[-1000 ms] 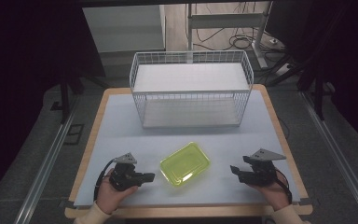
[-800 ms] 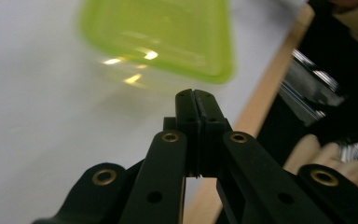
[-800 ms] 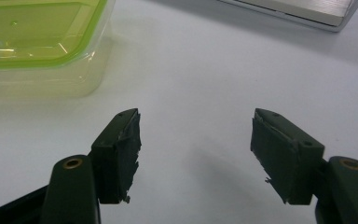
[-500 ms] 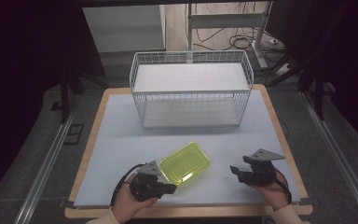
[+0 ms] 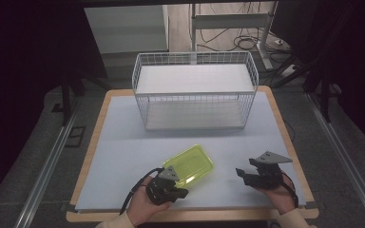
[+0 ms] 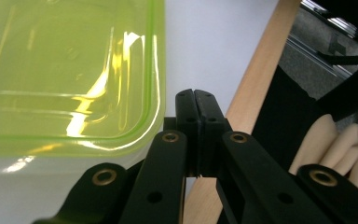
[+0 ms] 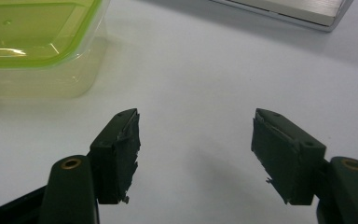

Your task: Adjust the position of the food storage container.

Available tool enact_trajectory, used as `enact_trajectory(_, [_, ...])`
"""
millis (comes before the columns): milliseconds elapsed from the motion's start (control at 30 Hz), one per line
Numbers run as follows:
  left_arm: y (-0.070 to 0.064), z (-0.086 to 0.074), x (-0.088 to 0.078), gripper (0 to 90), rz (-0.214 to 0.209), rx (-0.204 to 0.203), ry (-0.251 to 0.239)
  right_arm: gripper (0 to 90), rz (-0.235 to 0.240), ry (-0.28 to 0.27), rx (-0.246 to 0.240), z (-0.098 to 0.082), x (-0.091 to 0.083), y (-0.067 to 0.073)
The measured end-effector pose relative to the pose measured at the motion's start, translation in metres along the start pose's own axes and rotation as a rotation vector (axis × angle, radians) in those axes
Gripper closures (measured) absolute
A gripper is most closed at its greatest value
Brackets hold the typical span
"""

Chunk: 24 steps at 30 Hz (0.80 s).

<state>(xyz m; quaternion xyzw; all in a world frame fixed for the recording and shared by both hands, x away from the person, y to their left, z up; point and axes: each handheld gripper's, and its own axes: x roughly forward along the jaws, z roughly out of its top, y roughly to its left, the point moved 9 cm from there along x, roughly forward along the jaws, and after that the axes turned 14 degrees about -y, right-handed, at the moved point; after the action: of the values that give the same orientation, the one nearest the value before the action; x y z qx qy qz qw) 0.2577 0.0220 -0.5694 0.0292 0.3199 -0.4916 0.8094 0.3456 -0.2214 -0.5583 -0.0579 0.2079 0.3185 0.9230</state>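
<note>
**Left claw beside the green box, nothing gripped yet**

A lidded yellow-green box (image 5: 189,165) sits on the table (image 5: 123,137), near its front edge, well short of the wire basket (image 5: 195,90) behind. The left claw (image 5: 184,188), jaws pressed together and empty, is just beside the box's near corner; whether it touches is hard to tell. The right claw (image 5: 241,173) rests apart to the right, jaws spread, empty. The work seems barely begun: the box has yet to be gripped or lifted.

A white wire basket (image 5: 195,90) stands at the far end of the table (image 5: 123,137).
</note>
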Motion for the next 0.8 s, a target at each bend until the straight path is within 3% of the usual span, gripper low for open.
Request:
enact_trajectory(133, [0.007,-0.002,-0.005,89.5,0.018,-0.006,0.001,32.7,0.003,-0.005,-0.002,0.001,0.0,0.001])
enact_trajectory(333, [0.028,-0.005,-0.02,89.5,0.058,-0.047,-0.022,32.6,0.004,-0.005,-0.002,0.001,0.0,0.0])
enact_trajectory(800, [0.047,-0.007,-0.026,89.4,0.095,-0.081,-0.03,32.3,0.012,-0.001,-0.006,0.001,0.0,0.003])
